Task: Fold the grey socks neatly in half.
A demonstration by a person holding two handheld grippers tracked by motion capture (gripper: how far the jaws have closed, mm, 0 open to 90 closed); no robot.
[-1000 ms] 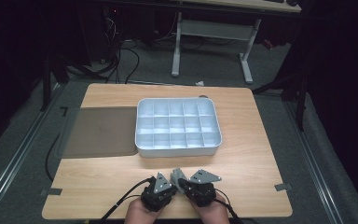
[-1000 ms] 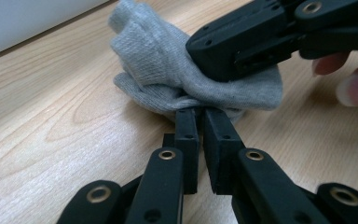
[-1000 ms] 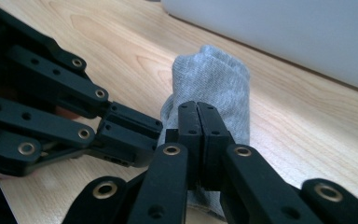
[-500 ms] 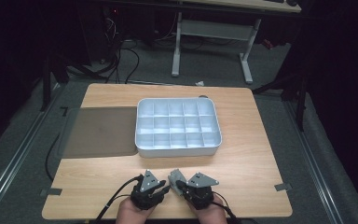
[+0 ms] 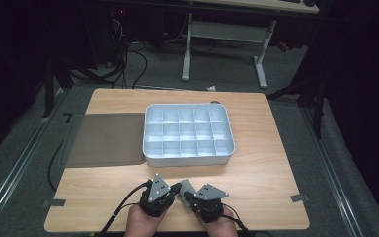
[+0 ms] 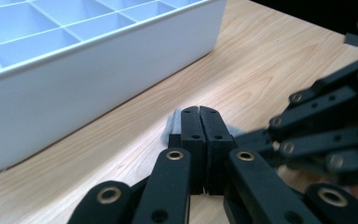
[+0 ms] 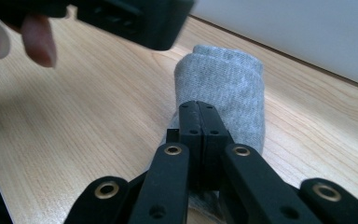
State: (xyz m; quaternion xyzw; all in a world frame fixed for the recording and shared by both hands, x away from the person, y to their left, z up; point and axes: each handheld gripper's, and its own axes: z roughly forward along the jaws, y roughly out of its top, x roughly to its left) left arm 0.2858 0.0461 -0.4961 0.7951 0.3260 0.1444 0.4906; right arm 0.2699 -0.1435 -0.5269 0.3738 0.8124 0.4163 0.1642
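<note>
Compared with a second ago, the left gripper [image 5: 173, 188] sits slightly farther left and its jaws have just been closing; they now meet tip to tip with nothing between them, as the left gripper view shows. The right gripper [image 5: 183, 193] keeps its place at the near edge of the table [image 5: 266, 163], its jaws clamped on a rolled grey cloth [image 7: 221, 88] that lies on the wood just beside the left gripper. The white compartment tray [image 5: 187, 134] stands unmoved at mid-table, a dark mat [image 5: 106, 139] touching its left side. Bare wood extends right of the hands and between them and the tray.
</note>
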